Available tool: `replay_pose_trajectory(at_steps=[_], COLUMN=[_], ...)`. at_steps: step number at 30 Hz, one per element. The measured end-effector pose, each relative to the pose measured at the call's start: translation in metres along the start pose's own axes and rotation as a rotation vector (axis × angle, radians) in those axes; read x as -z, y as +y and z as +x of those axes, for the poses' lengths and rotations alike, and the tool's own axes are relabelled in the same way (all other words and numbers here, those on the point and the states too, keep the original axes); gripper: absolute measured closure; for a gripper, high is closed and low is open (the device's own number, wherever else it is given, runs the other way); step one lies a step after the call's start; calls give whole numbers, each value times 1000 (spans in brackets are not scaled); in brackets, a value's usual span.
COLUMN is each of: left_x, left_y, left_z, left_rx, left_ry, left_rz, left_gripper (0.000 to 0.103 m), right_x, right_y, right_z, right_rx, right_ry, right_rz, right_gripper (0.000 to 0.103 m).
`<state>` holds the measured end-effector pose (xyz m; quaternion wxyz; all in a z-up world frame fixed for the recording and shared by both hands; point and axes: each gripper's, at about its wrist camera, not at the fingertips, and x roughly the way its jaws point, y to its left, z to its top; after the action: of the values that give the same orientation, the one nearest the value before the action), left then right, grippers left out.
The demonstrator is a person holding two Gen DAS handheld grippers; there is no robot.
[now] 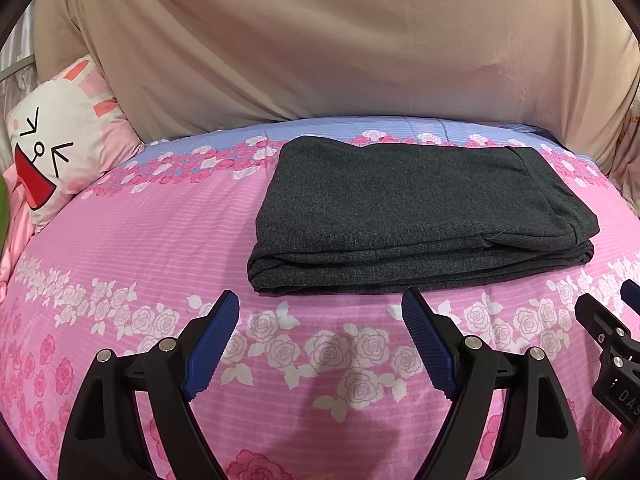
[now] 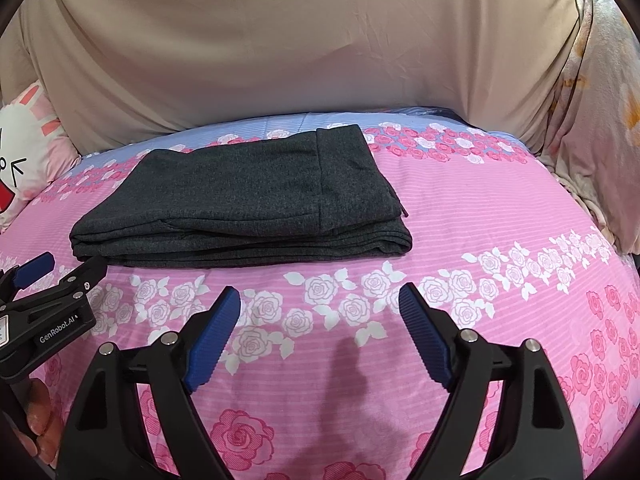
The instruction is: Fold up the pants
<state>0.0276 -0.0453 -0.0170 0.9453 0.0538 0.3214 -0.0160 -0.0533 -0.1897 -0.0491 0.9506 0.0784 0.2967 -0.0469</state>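
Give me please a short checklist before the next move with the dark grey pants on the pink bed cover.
1. Left hand-held gripper open and empty: ok.
2. Right hand-held gripper open and empty: ok.
3. Both grippers clear of the pants: ok, they sit on the near side, not touching.
4. Pants folded into a compact stack: ok, layers show at the near edge.
5. Stack lies wholly on the bed cover: ok.
6. Far edge layers aligned: cannot tell.
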Motion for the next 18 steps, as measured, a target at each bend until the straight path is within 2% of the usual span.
replay_pose_trajectory(at_steps=[13, 18], left_x=[0, 0], left_y=[-2, -3], left_z=[-1, -5], left_rx=[9, 9], left_ry=[-8, -45], left_rz=[2, 9], left_gripper=[29, 28], right_x=[0, 0], right_y=[0, 0], right_z=[0, 0], right_rx=[0, 1], right_ry=[1, 1], right_rz=[1, 2], right_gripper=[24, 23])
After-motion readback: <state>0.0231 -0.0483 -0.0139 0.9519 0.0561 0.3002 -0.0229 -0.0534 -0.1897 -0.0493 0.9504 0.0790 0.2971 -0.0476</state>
